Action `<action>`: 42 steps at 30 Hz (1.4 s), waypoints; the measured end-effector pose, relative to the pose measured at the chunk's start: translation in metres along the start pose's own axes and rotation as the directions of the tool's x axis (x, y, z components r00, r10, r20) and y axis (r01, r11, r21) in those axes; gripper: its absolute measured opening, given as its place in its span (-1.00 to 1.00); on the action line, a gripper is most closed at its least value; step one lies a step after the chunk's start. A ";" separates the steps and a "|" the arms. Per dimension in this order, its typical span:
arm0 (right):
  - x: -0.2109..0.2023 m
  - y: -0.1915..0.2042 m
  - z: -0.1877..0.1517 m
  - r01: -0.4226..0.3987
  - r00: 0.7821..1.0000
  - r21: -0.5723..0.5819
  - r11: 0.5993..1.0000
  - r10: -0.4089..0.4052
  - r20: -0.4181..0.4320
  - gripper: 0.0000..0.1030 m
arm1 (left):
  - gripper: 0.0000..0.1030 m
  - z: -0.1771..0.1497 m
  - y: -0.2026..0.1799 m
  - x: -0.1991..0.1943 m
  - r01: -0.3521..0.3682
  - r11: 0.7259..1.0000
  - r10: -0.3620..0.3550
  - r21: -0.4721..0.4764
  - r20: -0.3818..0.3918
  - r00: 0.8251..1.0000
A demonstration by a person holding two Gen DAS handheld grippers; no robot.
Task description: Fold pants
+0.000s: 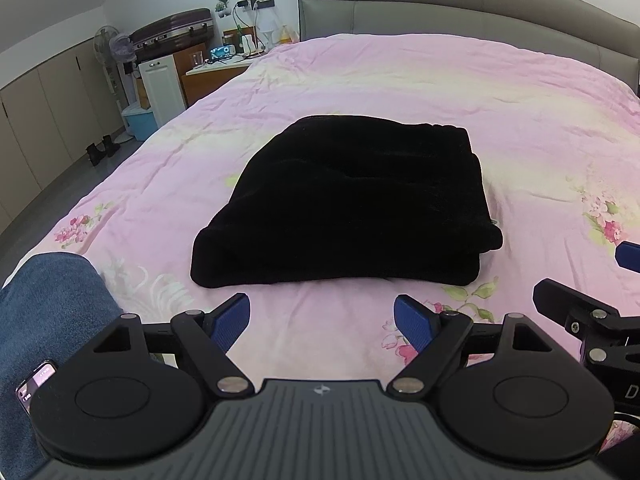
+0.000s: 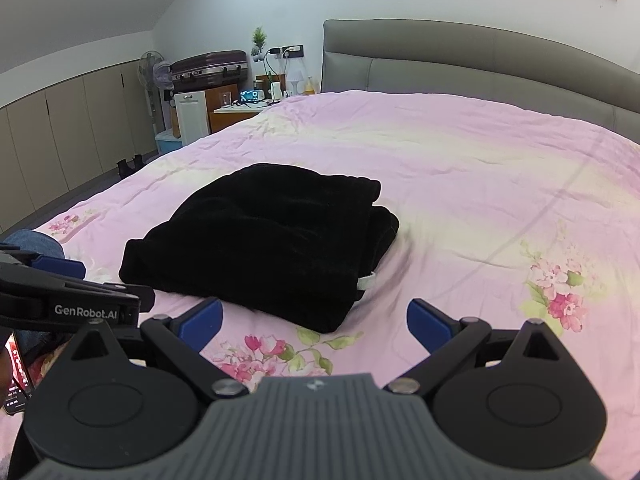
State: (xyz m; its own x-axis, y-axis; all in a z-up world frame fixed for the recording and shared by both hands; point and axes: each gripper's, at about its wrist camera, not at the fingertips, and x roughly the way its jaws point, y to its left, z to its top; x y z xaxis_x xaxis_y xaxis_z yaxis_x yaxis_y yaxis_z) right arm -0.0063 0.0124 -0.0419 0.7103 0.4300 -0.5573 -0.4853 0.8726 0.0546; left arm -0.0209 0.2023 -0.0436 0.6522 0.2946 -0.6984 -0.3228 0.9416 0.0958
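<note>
Black pants [image 1: 344,204] lie folded into a thick rectangular bundle on the pink floral bedcover [image 1: 400,80]. They also show in the right wrist view [image 2: 260,240], with a small white tag [image 2: 368,280] at the near right edge. My left gripper [image 1: 322,320] is open and empty, just short of the bundle's near edge. My right gripper [image 2: 316,320] is open and empty, in front of the bundle's near right corner. The right gripper shows at the right edge of the left wrist view [image 1: 580,300]; the left gripper shows at the left of the right wrist view [image 2: 60,292].
A grey headboard [image 1: 460,4] stands at the far end of the bed. A bedside table [image 1: 216,68], a suitcase [image 1: 172,34], a fan [image 1: 108,46] and a blue bin [image 1: 140,122] stand to the far left. A person's jeans-clad leg [image 1: 44,320] and a phone [image 1: 36,384] are at near left.
</note>
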 end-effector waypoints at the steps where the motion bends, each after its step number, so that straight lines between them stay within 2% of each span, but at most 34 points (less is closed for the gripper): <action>1: 0.000 0.000 0.000 0.000 1.000 0.000 1.000 0.000 0.000 0.84 | 0.86 0.000 0.000 0.000 0.000 1.000 0.000 0.000 0.000 1.000; 42: -0.007 0.003 0.005 -0.001 1.000 -0.010 1.000 0.001 0.018 0.84 | 0.86 0.004 -0.001 -0.006 0.003 1.000 -0.003 0.001 0.010 1.000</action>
State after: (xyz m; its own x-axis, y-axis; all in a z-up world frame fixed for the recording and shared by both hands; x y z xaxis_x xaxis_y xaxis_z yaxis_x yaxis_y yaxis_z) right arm -0.0103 0.0134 -0.0338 0.7186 0.4350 -0.5426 -0.4913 0.8698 0.0466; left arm -0.0220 0.2007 -0.0369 0.6602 0.2930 -0.6916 -0.3201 0.9427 0.0938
